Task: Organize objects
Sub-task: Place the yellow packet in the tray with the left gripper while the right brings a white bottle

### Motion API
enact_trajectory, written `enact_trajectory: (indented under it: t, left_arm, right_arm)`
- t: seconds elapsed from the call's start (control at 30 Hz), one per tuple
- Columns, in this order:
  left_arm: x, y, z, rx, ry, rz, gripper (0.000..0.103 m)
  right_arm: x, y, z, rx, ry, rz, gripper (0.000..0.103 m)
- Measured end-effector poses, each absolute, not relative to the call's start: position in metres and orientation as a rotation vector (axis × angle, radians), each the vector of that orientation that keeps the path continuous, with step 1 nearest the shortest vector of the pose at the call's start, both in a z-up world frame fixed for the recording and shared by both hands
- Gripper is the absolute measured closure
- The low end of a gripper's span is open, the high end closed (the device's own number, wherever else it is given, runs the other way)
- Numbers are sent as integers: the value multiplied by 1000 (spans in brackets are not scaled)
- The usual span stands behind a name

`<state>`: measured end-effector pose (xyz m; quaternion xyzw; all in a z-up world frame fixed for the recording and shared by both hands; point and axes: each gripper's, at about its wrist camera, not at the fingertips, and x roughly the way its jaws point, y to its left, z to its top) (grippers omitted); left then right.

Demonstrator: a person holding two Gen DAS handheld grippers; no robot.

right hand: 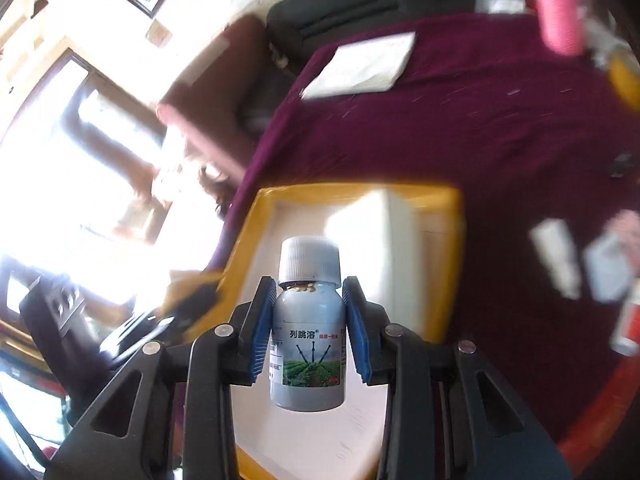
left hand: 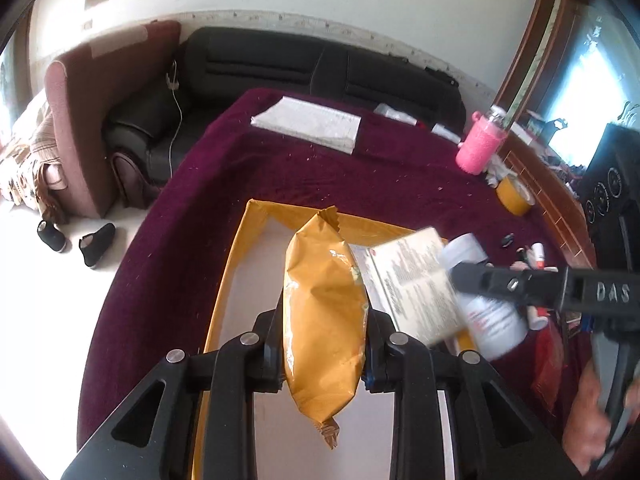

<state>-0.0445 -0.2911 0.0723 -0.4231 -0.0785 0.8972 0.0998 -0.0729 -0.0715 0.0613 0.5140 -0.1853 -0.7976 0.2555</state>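
Note:
My left gripper (left hand: 325,344) is shut on a yellow snack packet (left hand: 322,312) and holds it upright over a yellow-rimmed tray (left hand: 230,276) with a white floor. A printed box (left hand: 416,280) lies in the tray's right part; it also shows in the right wrist view (right hand: 384,248). My right gripper (right hand: 309,320) is shut on a grey bottle with a white cap (right hand: 308,328) above the tray (right hand: 248,248). In the left wrist view the right gripper (left hand: 492,280) and the bottle (left hand: 492,316) hang at the tray's right side.
The tray sits on a maroon tablecloth (left hand: 248,168). On it are a white paper pad (left hand: 308,124), a pink bottle (left hand: 478,148), a yellow tape roll (left hand: 514,196) and small tubes (left hand: 536,256). A black sofa (left hand: 280,64) stands beyond the table.

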Motion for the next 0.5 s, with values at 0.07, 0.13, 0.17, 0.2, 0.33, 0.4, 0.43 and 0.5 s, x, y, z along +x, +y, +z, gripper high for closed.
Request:
enact_trajectory:
  t: [0.07,0.13,0.17,0.2,0.33,0.4,0.43,0.5]
  left_arm:
    - [-62,-291,60,-1291,-218,2671,80]
    - [-75,-293,47,-1321,-224,2673,80]
    - [-80,-294,41,-1338,-232,2670,80]
    - [-84,-295,35,-1351,-242,2655,80]
    - [-88,-295,23,-1370,-252,2661,80]
    - [-91,-297,19,-1400,-265,2671,78]
    - [-92,-300,18,-1412,-298,2662,78]
    - [-89,-305,19,-1407,-347,2657,75]
  right_arm:
    - [-86,-89,51,1425,-492,-2158,71]
    - [-94,-104,40,1445,-479,-2174,71]
    - [-96,-107,34,1454,-480,-2171,71]
    - [-99,-112,28,1460,-485,-2166,71]
    - [-104,-123,26,1436,-425,-2188,71]
    - [-109,-130,24,1425,-361,-2212,70]
    - [-115,-136,23,1424,-330,-2226,70]
    - [-119,-138,23,1406,-295,-2258,70]
